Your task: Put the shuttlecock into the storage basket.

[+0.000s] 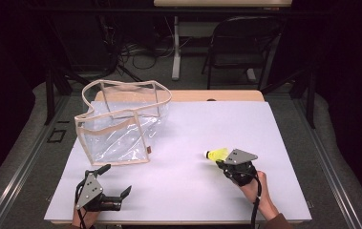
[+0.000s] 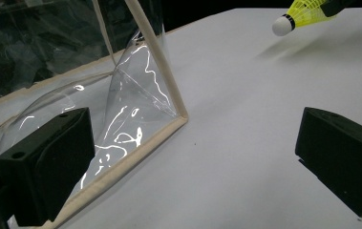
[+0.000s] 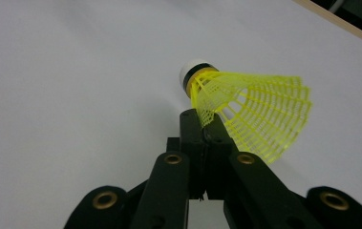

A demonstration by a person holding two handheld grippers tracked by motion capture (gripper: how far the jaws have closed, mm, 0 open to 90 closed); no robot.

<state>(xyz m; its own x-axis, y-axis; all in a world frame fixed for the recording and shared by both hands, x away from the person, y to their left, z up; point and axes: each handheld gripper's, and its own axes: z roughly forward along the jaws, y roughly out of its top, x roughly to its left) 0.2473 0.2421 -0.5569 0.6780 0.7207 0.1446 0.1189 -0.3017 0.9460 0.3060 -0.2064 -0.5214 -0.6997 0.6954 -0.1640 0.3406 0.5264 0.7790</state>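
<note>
A yellow plastic shuttlecock (image 3: 245,107) with a white cork tip is pinched by its skirt in my right gripper (image 3: 202,121), whose jaws are shut on it. In the high view the shuttlecock (image 1: 217,154) hangs just above the white table, at the right gripper (image 1: 222,163). A clear plastic bag (image 1: 121,121) with beige trim stands open at the table's left. My left gripper (image 1: 116,180) rests near the front left edge, jaws wide open with nothing between them. From the left gripper view the bag's corner (image 2: 135,109) lies close ahead, the shuttlecock (image 2: 300,13) farther off.
The white table top (image 1: 207,124) spreads between bag and shuttlecock. A wooden strip (image 1: 217,95) runs along its far edge. A dark chair (image 1: 243,43) and a table leg (image 1: 175,47) stand behind.
</note>
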